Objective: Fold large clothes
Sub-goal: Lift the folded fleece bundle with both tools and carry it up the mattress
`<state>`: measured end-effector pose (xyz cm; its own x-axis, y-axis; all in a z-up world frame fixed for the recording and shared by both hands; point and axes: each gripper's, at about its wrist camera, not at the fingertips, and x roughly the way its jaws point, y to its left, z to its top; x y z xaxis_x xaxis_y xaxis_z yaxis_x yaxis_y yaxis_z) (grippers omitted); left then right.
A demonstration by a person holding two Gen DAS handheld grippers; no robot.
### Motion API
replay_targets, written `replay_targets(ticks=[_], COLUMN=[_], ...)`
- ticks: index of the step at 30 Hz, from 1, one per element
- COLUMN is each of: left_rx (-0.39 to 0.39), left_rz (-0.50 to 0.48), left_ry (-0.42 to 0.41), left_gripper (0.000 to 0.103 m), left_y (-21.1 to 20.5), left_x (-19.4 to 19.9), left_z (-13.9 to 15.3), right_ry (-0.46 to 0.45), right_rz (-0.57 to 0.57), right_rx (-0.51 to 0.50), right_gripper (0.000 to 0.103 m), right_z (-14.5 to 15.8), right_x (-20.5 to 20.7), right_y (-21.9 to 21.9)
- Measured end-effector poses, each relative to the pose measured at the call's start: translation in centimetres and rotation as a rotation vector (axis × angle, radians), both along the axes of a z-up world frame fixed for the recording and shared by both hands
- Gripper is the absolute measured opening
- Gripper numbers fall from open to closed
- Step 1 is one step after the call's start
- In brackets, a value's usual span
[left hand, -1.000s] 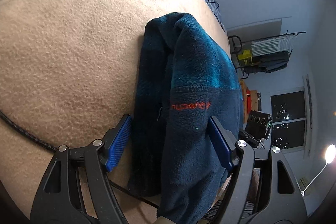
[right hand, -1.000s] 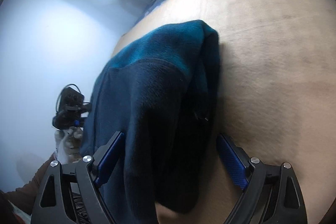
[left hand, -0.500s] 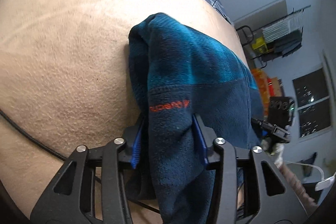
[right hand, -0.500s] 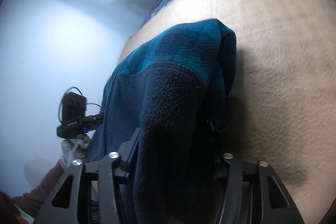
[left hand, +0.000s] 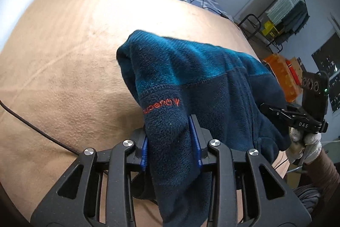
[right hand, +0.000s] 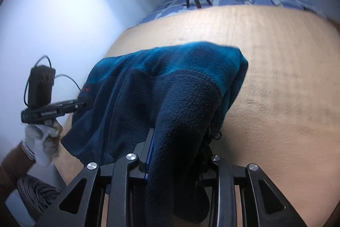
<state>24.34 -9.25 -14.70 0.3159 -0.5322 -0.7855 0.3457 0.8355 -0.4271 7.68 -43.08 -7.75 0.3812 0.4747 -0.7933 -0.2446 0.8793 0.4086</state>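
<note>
Left wrist view: left gripper [left hand: 171, 143] clamped on a thick bunch of the fleece jacket [left hand: 191, 82], blue pads [left hand: 194, 139] pressed in from both sides, orange logo just ahead of the gripper. Garment runs forward and right from it, raised off the tan blanket [left hand: 63, 56] on the bed, teal shoulder panel at the far end, loose hem drooping below the jaws. Black cable [left hand: 31, 127] lies on the blanket left of the gripper. Right wrist view: right gripper [right hand: 176, 154] likewise closed on a fat fold of the same fleece, zipper pull [right hand: 215, 135] dangling just right of the fingers; rest of the jacket spans left toward the other gripper. Risks, as a judgement: both grips take bunched multi-layer fleece, so a layer could slip out mid-carry and skew the fold; hanging hem may drag or tuck under when laid down; zipper pull could snag a finger; the cable could catch under the cloth.
</note>
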Motion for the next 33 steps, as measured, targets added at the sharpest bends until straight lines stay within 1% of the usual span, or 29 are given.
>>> replay_targets(ticks=[4,9,15,18,22,28,33], left_rx=[0.022,0.016,-0.004,-0.012,-0.035,-0.042,-0.038], left_rz=[-0.020,-0.044,-0.080,-0.104,-0.124,-0.166,-0.201], left_ry=[-0.035,-0.068,-0.106,-0.131,-0.143,-0.158,-0.194], left_gripper=[0.031,0.031,0.031,0.031,0.031,0.031,0.031], left_y=[-2.4,-4.2,-8.0,-10.7,-14.0,-19.4,-23.5], left_x=[-0.9,-1.9,-1.3,-0.6,0.8,4.0,7.4], left_z=[1.2,2.8,4.4,5.0,4.9,4.7,4.8], right_ry=[-0.038,-0.073,-0.116,-0.119,-0.127,-0.137,-0.146], right_rz=[0.005,-0.009,-0.043,-0.076,-0.119,-0.175,-0.204], right_rx=[-0.059,-0.106,-0.147,-0.167,-0.213,-0.274,-0.303], right_gripper=[0.029,0.029,0.028,0.028,0.028,0.028,0.028], right_z=[1.9,3.8,5.9,6.5,7.3,8.0,8.1], right_x=[-1.0,-1.7,-3.0,-3.3,-2.8,-0.9,1.3], right_y=[-0.2,-1.4,-3.9,-6.0,-8.6,-12.8,-15.9])
